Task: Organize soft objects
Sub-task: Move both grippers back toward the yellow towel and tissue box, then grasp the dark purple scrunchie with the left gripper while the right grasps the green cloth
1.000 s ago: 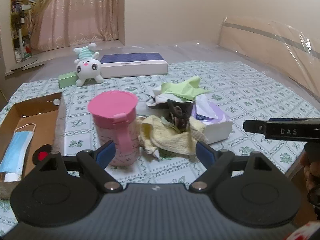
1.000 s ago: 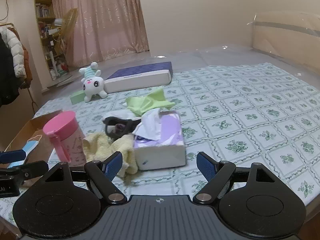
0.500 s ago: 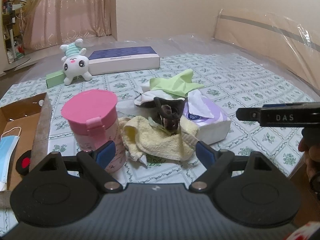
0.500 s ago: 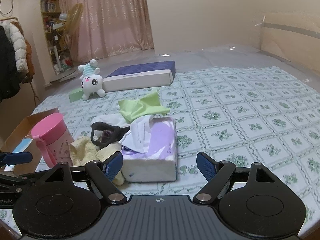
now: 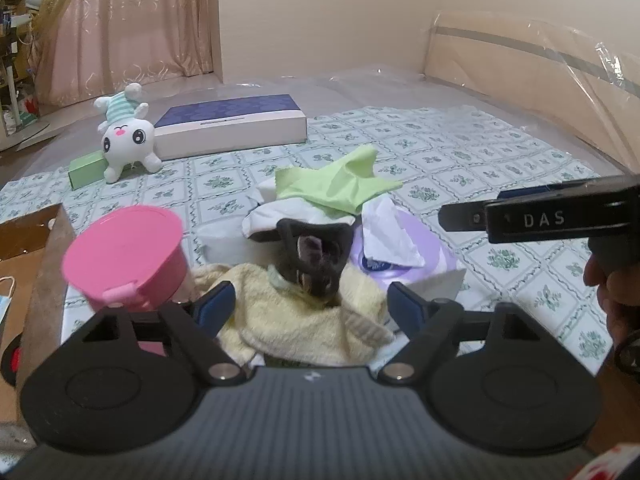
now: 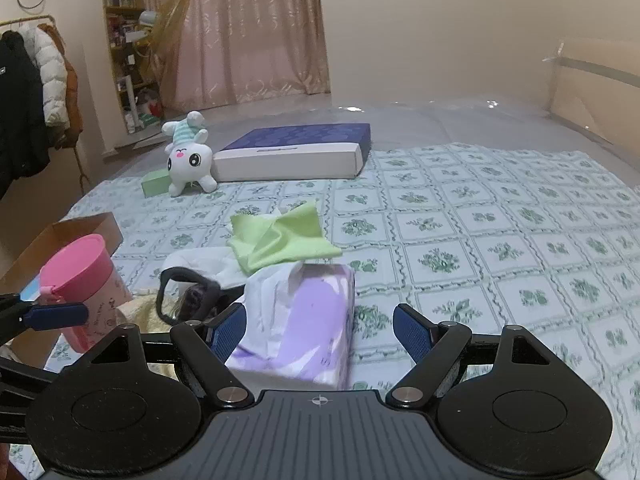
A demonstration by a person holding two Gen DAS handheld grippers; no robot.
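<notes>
A heap of soft things lies on the patterned bedspread: a yellow towel [image 5: 304, 320], a dark sock-like piece [image 5: 316, 256], a white cloth [image 5: 280, 216] and a green cloth [image 5: 336, 188]. My left gripper [image 5: 310, 306] is open, its fingers on either side of the yellow towel. My right gripper [image 6: 320, 328] is open just over a purple tissue pack [image 6: 308, 320]. The green cloth [image 6: 276, 236] and dark piece [image 6: 188, 292] also show in the right wrist view. A white plush toy [image 5: 124, 136] lies at the far left.
A pink lidded cup [image 5: 128, 252] stands close left of the towel. A cardboard box [image 5: 24, 248] with a blue face mask is at the left edge. A flat blue-and-white box [image 5: 232, 124] and a small green box [image 5: 86, 170] lie at the back.
Both grippers have moved forward and lower toward the heap. The left one now brackets the yellow towel; the right one has closed in on the tissue pack. Both stay open.
</notes>
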